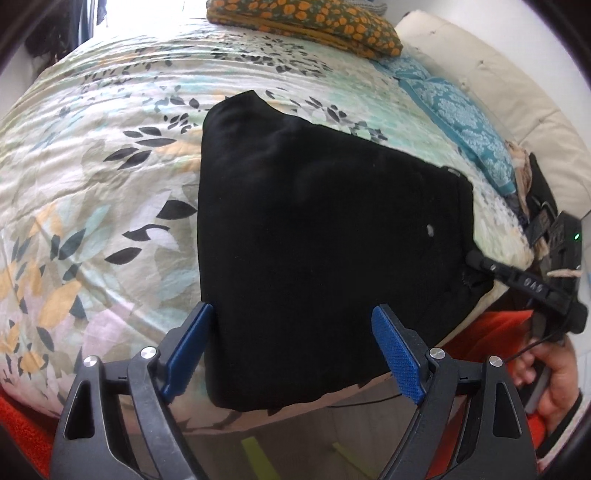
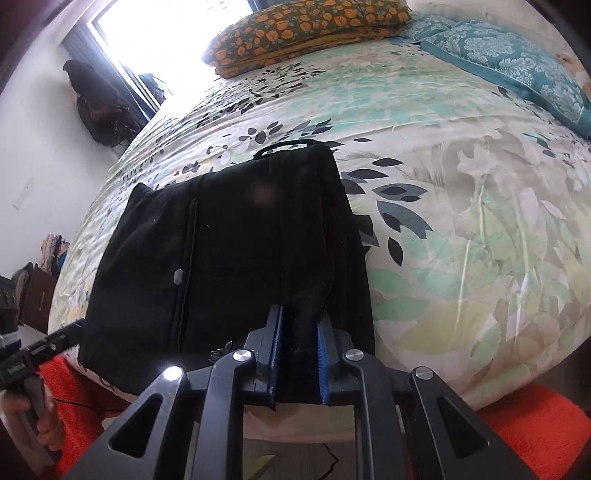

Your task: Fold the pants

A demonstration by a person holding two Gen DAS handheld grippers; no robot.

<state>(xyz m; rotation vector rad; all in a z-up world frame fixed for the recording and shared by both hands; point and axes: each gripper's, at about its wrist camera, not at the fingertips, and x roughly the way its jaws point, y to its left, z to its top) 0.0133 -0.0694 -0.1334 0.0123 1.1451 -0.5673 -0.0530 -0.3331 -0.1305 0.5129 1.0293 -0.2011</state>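
Observation:
The black pants (image 1: 314,221) lie folded into a compact block on the flowered bedspread (image 1: 92,184), close to the bed's near edge. My left gripper (image 1: 291,308) hovers open and wide over the block's near edge, with nothing pinched between its blue pads. In the right wrist view, my right gripper (image 2: 300,314) has its jaws drawn narrow on a raised ridge of the pants (image 2: 229,258) at the near right corner. From the left wrist view, the right gripper's finger (image 1: 491,266) meets that same corner. The left gripper's finger (image 2: 55,339) shows at the block's left edge.
An orange-flowered pillow (image 2: 306,29) and a teal patterned pillow (image 2: 509,59) lie at the far end of the bed, by a cream headboard (image 1: 498,74). Orange fabric (image 2: 535,424) shows below the bed's near edge. A window (image 2: 166,37) and hanging dark clothes (image 2: 96,107) are at the left.

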